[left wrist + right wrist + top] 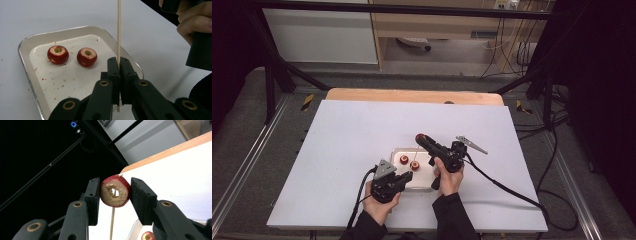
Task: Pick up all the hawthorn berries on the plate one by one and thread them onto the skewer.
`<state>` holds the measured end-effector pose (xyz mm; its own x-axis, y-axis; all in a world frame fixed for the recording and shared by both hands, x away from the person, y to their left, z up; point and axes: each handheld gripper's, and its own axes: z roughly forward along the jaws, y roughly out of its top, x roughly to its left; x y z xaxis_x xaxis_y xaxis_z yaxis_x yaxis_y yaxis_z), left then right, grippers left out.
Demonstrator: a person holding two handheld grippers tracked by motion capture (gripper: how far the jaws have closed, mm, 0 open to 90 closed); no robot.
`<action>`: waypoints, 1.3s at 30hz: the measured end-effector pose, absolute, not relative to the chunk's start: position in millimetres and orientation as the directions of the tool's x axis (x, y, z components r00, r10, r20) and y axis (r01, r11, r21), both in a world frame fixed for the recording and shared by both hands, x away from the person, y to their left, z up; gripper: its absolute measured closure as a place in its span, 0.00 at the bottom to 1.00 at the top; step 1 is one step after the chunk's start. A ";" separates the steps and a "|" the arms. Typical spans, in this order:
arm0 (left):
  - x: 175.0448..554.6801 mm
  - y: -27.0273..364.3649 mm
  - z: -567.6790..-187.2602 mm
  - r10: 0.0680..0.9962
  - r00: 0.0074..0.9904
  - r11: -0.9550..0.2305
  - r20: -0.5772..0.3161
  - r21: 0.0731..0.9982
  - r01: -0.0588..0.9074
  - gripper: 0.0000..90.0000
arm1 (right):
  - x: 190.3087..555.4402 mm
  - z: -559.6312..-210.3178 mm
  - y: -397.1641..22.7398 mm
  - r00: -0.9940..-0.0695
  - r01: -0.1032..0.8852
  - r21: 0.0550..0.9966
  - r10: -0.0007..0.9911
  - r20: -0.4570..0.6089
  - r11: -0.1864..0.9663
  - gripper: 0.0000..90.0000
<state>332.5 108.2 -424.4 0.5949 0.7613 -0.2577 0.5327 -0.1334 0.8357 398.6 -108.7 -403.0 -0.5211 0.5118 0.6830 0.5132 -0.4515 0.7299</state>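
Right now the left gripper (119, 75) is pinching a thin pale wooden skewer (119, 30) w/ jaws pressed together on its lower end, holding it upright over the near-right corner of the shallow white metal tray (27, 42). Right gripper (115, 195) is clamping a cored red fruit piece w/ pale flesh (115, 191) between its pads, jaws closed on its sides, up above the tray w/ the skewer tip sitting at the core hole. Two more cored red fruits (58, 54) (86, 57) are lying side by side, apart, in the tray's middle, crumbs scattered round them.

Judging by looks: fruit is soft, light, prob. crumbly, so grip the skin sides, not the cut faces; skewer is stiff but thin, could snap or slip if pushed off-axis. Tray rim is low; the white table (362, 130) round it is lying open, plenty of room on all sides.
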 end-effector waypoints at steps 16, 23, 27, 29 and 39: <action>337.9 107.4 -417.9 0.776 0.584 -0.125 -0.237 0.850 0.512 0.98 | 393.8 -411.4 -103.8 -0.515 0.553 0.725 0.515 0.685 -0.411 0.68; 345.7 105.6 -416.3 0.775 0.583 -0.120 -0.242 0.850 0.513 0.98 | 383.5 -421.5 -97.0 -0.528 0.587 0.734 0.524 0.668 -0.343 0.68; 349.9 105.0 -414.7 0.770 0.590 -0.128 -0.243 0.847 0.517 0.98 | 378.1 -425.8 -94.6 -0.542 0.584 0.749 0.535 0.648 -0.315 0.68; 351.1 104.6 -414.6 0.769 0.592 -0.134 -0.241 0.845 0.517 0.98 | 377.0 -426.3 -94.3 -0.541 0.586 0.748 0.537 0.647 -0.311 0.68; 351.8 107.4 -417.1 0.753 0.623 -0.173 -0.214 0.848 0.501 0.98 | 376.0 -427.0 -95.2 -0.556 0.593 0.763 0.554 0.620 -0.259 0.66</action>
<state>351.8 107.4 -417.1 0.6227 0.7527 -0.2138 0.5006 -0.1733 0.8482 376.0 -95.2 -427.0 -0.5556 0.5545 0.6196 0.5927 -0.2585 0.7628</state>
